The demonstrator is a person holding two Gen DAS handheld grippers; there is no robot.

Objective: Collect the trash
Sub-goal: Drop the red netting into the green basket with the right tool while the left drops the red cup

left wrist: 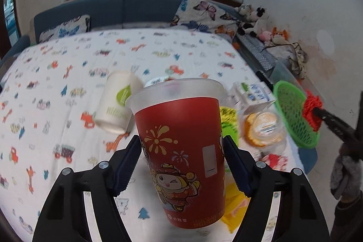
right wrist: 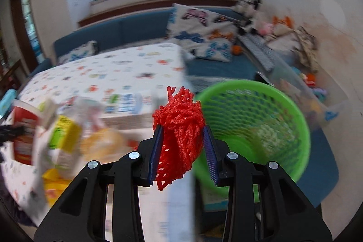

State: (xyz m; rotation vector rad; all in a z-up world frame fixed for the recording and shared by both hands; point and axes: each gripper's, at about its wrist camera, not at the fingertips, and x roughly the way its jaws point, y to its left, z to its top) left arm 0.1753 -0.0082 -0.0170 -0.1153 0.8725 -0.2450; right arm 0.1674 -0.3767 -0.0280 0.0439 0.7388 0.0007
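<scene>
My left gripper (left wrist: pixel 181 142) is shut on a red paper cup (left wrist: pixel 179 115) with a frosted lid and cartoon print, the blue pads pressing its two sides just above the patterned tablecloth (left wrist: pixel 56 83). My right gripper (right wrist: pixel 182 128) is shut on a bunched red foam net (right wrist: pixel 179 115), held at the table's right edge in front of a green mesh basket (right wrist: pixel 261 92). In the left wrist view the same green mesh basket (left wrist: pixel 295 115) and the red foam net (left wrist: pixel 312 110) appear at the far right. The red paper cup (right wrist: pixel 22 128) shows blurred at the left of the right wrist view.
On the table lie a white cup on its side (left wrist: pixel 115 101), a clear tub of orange slices (left wrist: pixel 265 126), milk cartons (left wrist: pixel 254 92), a green-yellow packet (left wrist: pixel 229 119) and a yellow wrapper (left wrist: pixel 236 201). A blue sofa (left wrist: pixel 127 8) with cushions and soft toys stands behind.
</scene>
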